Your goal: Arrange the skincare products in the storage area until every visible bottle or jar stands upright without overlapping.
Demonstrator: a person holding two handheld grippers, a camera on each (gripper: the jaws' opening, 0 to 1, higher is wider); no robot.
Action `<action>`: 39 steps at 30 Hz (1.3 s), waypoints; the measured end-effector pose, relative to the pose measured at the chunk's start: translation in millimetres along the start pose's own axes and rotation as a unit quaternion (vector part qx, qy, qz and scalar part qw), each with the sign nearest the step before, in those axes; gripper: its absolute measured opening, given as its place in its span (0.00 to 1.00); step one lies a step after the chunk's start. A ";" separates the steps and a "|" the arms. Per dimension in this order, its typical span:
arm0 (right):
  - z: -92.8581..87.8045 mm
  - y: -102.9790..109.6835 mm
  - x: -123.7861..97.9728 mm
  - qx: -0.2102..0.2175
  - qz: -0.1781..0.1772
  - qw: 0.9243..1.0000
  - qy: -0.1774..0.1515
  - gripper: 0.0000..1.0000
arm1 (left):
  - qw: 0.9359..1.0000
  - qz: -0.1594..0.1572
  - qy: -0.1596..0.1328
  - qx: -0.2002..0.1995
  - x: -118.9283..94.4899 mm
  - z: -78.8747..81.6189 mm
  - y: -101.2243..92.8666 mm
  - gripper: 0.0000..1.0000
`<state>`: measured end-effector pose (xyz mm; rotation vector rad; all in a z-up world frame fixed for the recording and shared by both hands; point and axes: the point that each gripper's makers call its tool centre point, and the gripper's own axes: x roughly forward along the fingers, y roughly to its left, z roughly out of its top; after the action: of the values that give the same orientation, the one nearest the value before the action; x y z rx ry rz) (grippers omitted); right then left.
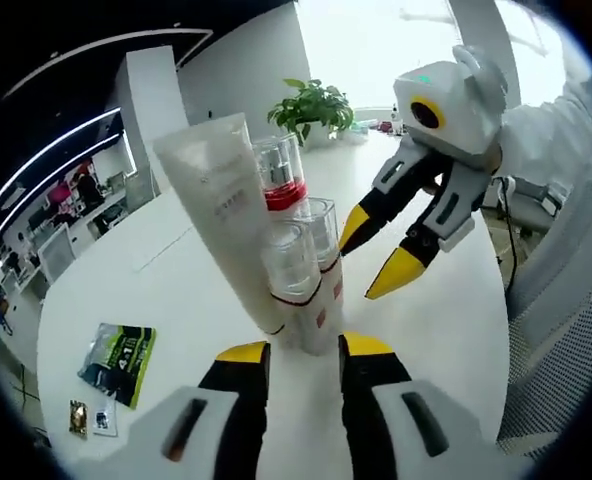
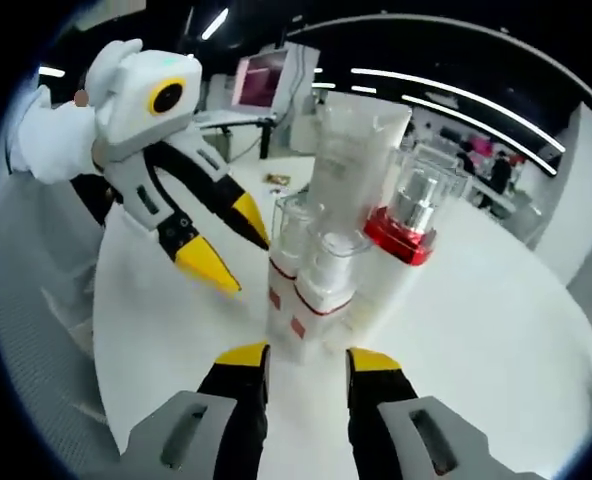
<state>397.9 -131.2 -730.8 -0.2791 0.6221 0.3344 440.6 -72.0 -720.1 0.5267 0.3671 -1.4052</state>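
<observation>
Bottles clustered upright on round white table [image 1: 176,250], touching or nearly so, directly ahead of both grippers. Left gripper view: left gripper [image 1: 304,352] low at frame bottom, jaws parted with nothing between, tips just short of nearest clear-capped bottle [image 1: 294,270]; second clear-capped bottle [image 1: 324,240] right behind it, tall white tube [image 1: 221,205] leaning slightly at left, red-collared pump bottle [image 1: 281,175] at back. Right gripper [image 1: 386,250] seen from opposite side, jaws spread, empty, near the cluster but apart. Also here: green packet [image 1: 118,362] and small items lying flat on table at lower left, potted plant [image 1: 314,110] at far edge. Right gripper view: same cluster from other side, tube [image 2: 351,150] at back, red-collared bottle [image 2: 404,225] at right, two clear-capped bottles [image 2: 316,270] in front; right gripper [image 2: 306,362] jaws open, holding nothing, just short of them; left gripper [image 2: 231,250] open at left; office ceiling lights and screen behind.
</observation>
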 end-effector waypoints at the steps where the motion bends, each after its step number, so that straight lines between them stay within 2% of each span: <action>1: 1.7 0.7 -2.1 0.001 -0.001 1.000 -0.001 0.30 | 1.000 0.000 -0.002 -0.005 -2.8 1.0 0.0 0.29; 6: 12.4 2.6 -10.7 -0.018 -0.012 1.000 -0.011 0.40 | 1.000 0.006 -0.006 -0.006 -15.3 2.7 5.1 0.35; 9: 18.4 4.1 -15.7 -0.020 -0.012 1.000 -0.012 0.44 | 1.000 0.004 0.000 -0.014 -22.5 0.2 7.7 0.36; 13: 29.2 7.4 -22.9 -0.017 -0.009 1.000 -0.015 0.52 | 1.000 0.010 0.003 -0.023 -35.1 -1.0 11.6 0.43; 16: 36.5 11.7 -26.1 -0.005 -0.004 1.000 -0.026 0.55 | 0.999 0.002 0.002 -0.037 -41.9 -0.6 10.4 0.46; 19: 38.4 15.9 -27.0 0.000 -0.001 1.000 -0.022 0.59 | 0.999 0.001 0.001 -0.043 -48.3 0.4 10.5 0.51; 28: 50.8 26.4 -39.6 -0.002 -0.002 1.000 -0.026 0.67 | 0.999 0.016 0.009 -0.048 -74.5 -2.6 17.0 0.62; 31: 52.7 30.4 -43.0 -0.002 -0.002 1.000 -0.027 0.69 | 0.998 0.023 0.010 -0.050 -85.0 -5.5 20.2 0.65; 33: 47.8 34.1 -43.7 -0.007 0.002 1.000 -0.010 0.71 | 0.999 0.025 0.010 -0.046 -88.4 -8.7 21.3 0.68; 36: 46.7 39.5 -44.3 -0.006 0.005 1.000 -0.010 0.73 | 0.998 0.025 0.035 -0.049 -94.1 -22.6 21.7 0.69; 39: 48.3 43.1 -46.1 -0.002 0.007 1.000 -0.010 0.76 | 0.998 0.025 0.038 -0.051 -99.2 -26.7 21.0 0.72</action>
<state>371.2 -85.2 -671.8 -0.2749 0.6042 0.3507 449.3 26.8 -686.0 0.5044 0.4815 -1.3131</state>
